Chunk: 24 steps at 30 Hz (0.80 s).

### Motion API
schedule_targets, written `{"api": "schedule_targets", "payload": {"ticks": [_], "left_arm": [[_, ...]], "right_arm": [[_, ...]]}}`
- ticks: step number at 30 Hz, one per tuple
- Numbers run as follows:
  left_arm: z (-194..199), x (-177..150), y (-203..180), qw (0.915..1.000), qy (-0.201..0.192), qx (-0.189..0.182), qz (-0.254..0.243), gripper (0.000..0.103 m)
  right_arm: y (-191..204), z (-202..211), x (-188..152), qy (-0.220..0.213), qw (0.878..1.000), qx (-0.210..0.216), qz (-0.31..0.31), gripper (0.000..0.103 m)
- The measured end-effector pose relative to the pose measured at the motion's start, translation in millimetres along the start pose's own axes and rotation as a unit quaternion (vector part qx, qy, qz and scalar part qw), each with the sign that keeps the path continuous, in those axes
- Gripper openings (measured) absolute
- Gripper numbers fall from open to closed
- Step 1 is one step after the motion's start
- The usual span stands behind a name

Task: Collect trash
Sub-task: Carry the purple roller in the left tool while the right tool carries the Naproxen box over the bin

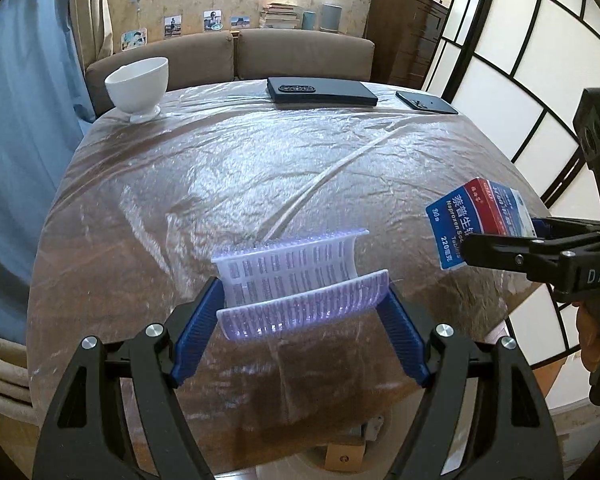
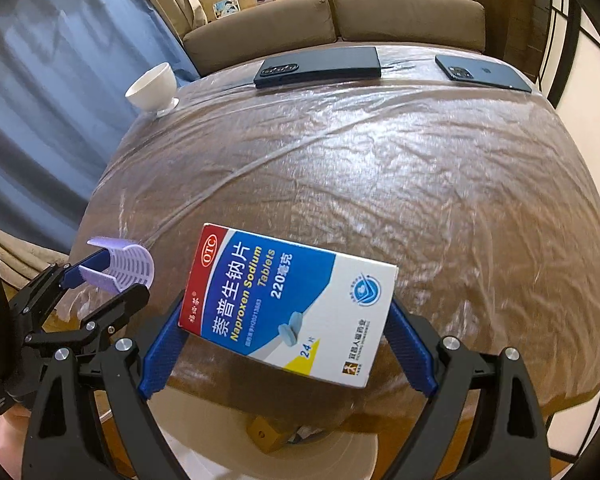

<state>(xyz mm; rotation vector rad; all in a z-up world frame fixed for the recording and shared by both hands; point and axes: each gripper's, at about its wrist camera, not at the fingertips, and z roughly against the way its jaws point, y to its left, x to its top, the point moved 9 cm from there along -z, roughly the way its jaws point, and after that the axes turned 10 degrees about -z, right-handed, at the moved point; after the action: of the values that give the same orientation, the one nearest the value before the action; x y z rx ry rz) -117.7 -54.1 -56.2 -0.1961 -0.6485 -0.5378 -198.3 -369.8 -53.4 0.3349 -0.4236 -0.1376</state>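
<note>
My left gripper [image 1: 302, 300] is shut on a folded white printed leaflet [image 1: 296, 280], bent into a curve between the blue pads and held above the table's near edge. It also shows in the right wrist view [image 2: 120, 266]. My right gripper [image 2: 288, 312] is shut on a blue, red and white medicine box [image 2: 288, 304] labelled Naproxen Sodium Tablets, held tilted above the near edge. In the left wrist view the box [image 1: 476, 224] sits at the right, clamped in the black right gripper [image 1: 500, 236].
A round table under crinkled clear plastic [image 1: 260, 168]. A white footed bowl [image 1: 138, 88] at far left, a black flat case [image 1: 320, 90] and a dark phone [image 1: 426, 102] at the far edge. A brown sofa [image 1: 228, 56] behind, a paper screen [image 1: 520, 80] to the right.
</note>
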Motion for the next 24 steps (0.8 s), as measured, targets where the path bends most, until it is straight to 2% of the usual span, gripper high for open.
{"api": "schedule_targets", "payload": {"ticks": [12, 24], "left_arm": [[30, -21, -12, 0.9998, -0.006, -0.01, -0.016, 0.078], [48, -53, -31, 0.9985, 0.005, -0.025, -0.049, 0.078]], "right_arm": [[6, 22, -47, 0.002, 1.0, 0.011, -0.005, 0.089], [12, 28, -100, 0.026, 1.0, 0.007, 0.0, 0.089]]}}
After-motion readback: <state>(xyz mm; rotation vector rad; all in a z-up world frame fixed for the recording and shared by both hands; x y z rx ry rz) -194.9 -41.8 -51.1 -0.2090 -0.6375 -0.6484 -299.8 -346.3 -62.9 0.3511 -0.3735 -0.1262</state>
